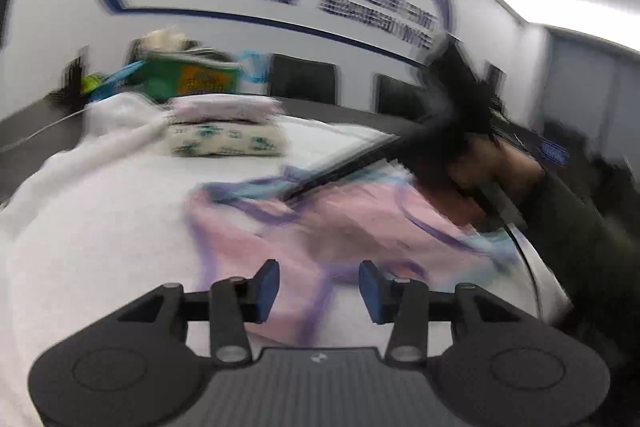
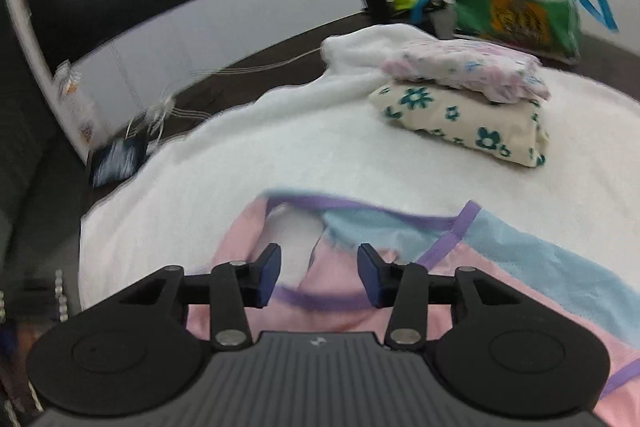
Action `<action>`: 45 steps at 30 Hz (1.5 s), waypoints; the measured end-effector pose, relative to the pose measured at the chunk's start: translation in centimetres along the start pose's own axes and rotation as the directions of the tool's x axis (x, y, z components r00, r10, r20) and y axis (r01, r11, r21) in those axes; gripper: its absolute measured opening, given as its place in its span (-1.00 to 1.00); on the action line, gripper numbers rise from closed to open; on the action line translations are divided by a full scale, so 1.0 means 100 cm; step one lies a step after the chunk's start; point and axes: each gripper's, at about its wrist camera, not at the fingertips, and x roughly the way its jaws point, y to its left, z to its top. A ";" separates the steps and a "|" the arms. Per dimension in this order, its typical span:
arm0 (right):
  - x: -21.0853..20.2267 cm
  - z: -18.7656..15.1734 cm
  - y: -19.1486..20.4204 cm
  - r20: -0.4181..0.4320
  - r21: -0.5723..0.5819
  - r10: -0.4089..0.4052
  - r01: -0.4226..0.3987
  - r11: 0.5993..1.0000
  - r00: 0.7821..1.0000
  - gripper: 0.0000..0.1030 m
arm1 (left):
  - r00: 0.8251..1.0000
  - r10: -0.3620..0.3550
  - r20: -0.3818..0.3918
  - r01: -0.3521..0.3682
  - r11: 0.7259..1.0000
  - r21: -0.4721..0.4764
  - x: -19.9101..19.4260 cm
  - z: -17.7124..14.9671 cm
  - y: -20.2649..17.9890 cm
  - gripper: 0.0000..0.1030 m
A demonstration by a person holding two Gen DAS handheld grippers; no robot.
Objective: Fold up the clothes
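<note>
Surface: white towel [image 2: 280, 147] over dark counter [image 2: 248, 67].
Left gripper [image 1: 319, 291]: jaws apart, nothing pinched.
Right gripper [image 2: 319, 277]: same, released.
Pink garment [image 2: 500, 267]: flat under both jaws.
Folded stack [image 2: 460, 99]: well ahead, right of right jaws.

Pink-and-blue garment [image 2: 500, 267], purple trim, seemingly rumpled, on white blanket [image 2: 280, 147]

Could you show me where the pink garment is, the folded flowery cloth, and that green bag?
pink garment [image 2: 348, 311]: right wrist view, on its pink front below the purple trim.
green-flowered folded cloth [image 2: 460, 119]: right wrist view, on its top face.
green bag [image 2: 516, 15]: right wrist view, on its printed side.
</note>
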 end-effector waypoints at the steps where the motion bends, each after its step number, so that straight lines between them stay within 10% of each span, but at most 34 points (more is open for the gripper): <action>1: 0.002 -0.003 0.005 -0.010 -0.034 -0.010 0.010 0.999 1.000 -0.23 | 1.000 0.028 0.001 -0.028 0.999 -0.032 0.001 0.003 0.008 -0.24; 3: 0.009 -0.009 0.015 -0.030 -0.092 -0.037 0.034 0.995 0.999 -0.28 | 0.997 0.080 0.000 -0.080 0.992 -0.096 0.002 0.010 0.024 -0.24; 5: 0.016 -0.013 0.021 -0.053 -0.123 -0.056 0.050 0.991 0.997 -0.84 | 0.996 0.091 0.006 -0.090 0.985 -0.145 -0.004 0.017 0.037 -0.24; 8: 0.011 -0.014 0.032 -0.029 -0.174 -0.091 0.084 0.981 0.995 -0.93 | 0.999 0.040 0.026 -0.035 0.983 -0.183 -0.014 0.021 0.051 -0.24; 17: -0.030 -0.011 0.018 0.068 -0.102 -0.175 0.182 0.978 0.982 -0.93 | 0.963 -0.259 0.069 0.266 0.955 -0.128 -0.029 0.018 0.054 -0.20; 21: -0.028 -0.020 0.008 0.048 -0.071 -0.215 0.218 0.973 0.975 -0.93 | 0.952 -0.302 0.055 0.306 0.946 -0.102 -0.034 0.014 0.056 -0.19; 26: -0.032 -0.023 0.006 0.066 -0.050 -0.198 0.201 0.978 0.978 -0.87 | 0.978 -0.207 0.009 0.207 0.978 0.038 -0.041 0.000 0.041 -0.01; 32: -0.024 -0.023 0.017 0.060 -0.081 -0.162 0.167 0.983 0.985 -0.50 | 0.945 -0.322 0.056 0.318 0.945 0.074 -0.055 -0.012 0.039 0.03; 39: -0.019 -0.023 0.025 0.053 -0.103 -0.145 0.150 0.983 0.988 -0.49 | 0.985 -0.170 0.034 0.174 0.968 -0.179 -0.009 0.037 0.082 0.06; 45: -0.015 -0.020 0.038 0.051 -0.173 -0.128 0.135 0.976 0.990 -0.49 | 0.992 -0.051 -0.113 0.017 0.958 -0.285 0.067 0.065 0.106 -0.33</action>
